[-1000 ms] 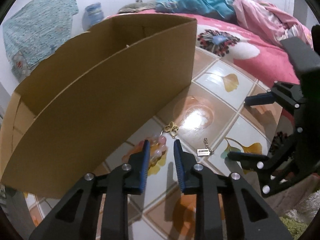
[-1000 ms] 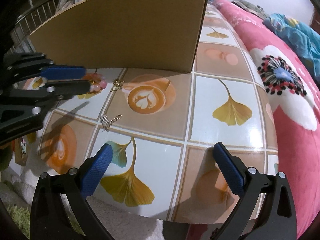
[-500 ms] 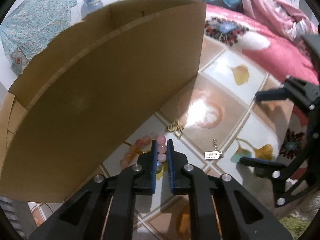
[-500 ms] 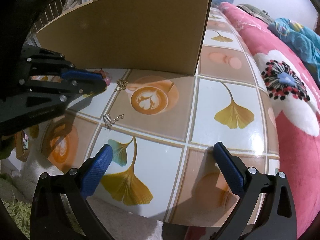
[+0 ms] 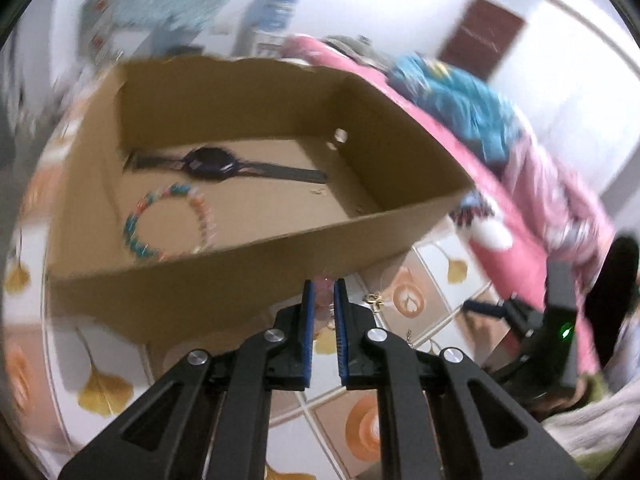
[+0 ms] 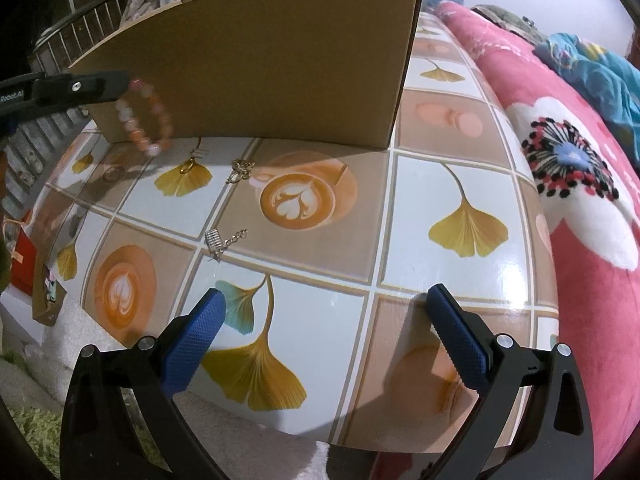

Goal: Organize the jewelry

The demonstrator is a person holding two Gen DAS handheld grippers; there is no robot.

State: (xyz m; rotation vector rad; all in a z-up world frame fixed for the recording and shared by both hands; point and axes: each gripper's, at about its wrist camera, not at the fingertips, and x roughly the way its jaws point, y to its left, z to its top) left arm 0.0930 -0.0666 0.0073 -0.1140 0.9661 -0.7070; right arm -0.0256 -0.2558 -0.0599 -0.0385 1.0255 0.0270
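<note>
Blue-padded and spread wide, the right hand-held gripper (image 6: 326, 334) hovered low over the tiled bench (image 6: 452, 280), holding nothing. Farther off, the left hand-held gripper (image 5: 324, 304) was clamped on a pink bead bracelet (image 6: 146, 120) that hung clear of the bench beside the cardboard box (image 5: 248, 256). Inside the box lay a dark watch (image 5: 212, 164) and a multicoloured bead bracelet (image 5: 170, 222); small gold pieces (image 6: 240, 169) rested on the bench nearby.
</note>
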